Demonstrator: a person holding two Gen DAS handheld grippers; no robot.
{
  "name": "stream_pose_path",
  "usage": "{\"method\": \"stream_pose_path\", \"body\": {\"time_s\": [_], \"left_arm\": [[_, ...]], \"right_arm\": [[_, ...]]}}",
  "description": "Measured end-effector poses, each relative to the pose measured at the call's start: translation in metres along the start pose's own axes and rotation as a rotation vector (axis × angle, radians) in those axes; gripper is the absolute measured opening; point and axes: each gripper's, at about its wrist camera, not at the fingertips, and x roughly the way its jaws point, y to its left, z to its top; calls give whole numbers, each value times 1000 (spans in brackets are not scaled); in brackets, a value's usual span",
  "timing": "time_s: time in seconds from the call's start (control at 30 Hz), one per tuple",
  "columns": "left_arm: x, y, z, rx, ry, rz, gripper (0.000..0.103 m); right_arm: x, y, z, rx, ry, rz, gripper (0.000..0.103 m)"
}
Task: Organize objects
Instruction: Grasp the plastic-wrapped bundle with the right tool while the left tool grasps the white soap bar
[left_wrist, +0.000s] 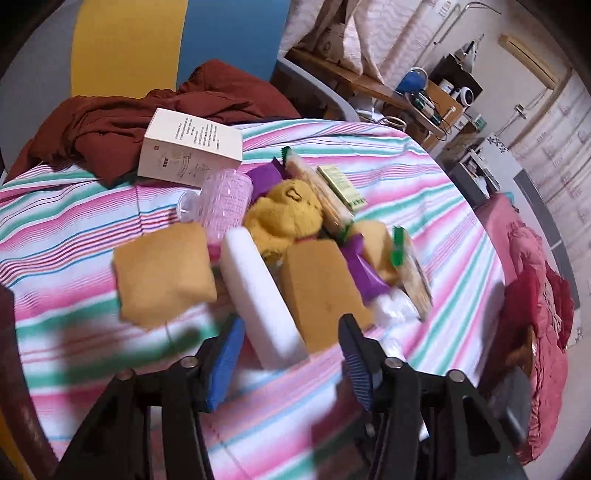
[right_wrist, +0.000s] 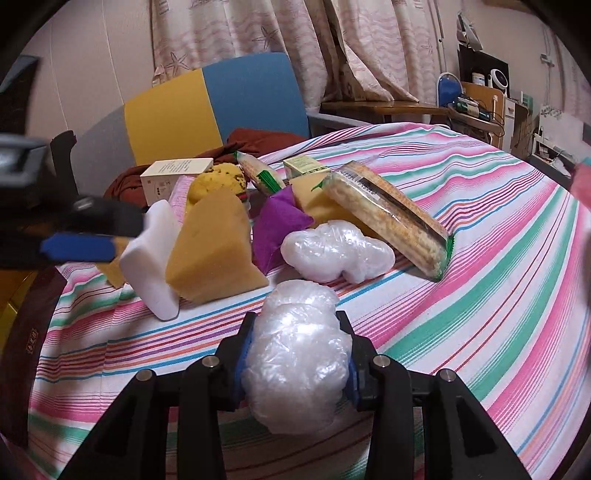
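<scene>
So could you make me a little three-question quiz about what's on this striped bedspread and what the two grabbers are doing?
1. True or false: the right gripper is shut on a crumpled clear plastic bundle.
2. Which thing lies nearest the fingertips of the left gripper? A) white foam block B) white carton C) green box
3. Fill in: the bear toy in the pile is ____ in colour.

Key: 1 true, its pads press both sides of the bundle. 2 A, the block's near end sits just ahead of the open jaws, which hold nothing. 3 yellow.
</scene>
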Motion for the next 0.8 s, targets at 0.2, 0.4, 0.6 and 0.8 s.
{"method": "stream_pose_path", "body": {"time_s": [0.2,0.4,0.6,0.8], "left_arm": [[28,15,1,-30,49,15,75],[25,42,-11,-102,5,-85,71],[23,68,-28,-202,-8,-204,52],[9,65,-37,-124,-30,-188,23]], "right_arm": [[1,-1,0,1,-1,1,42],[2,-1,0,-4,0,-4,42],[4,0,0,-9,1,-12,42],[4,1,0,-12,-2,-17,41]]}}
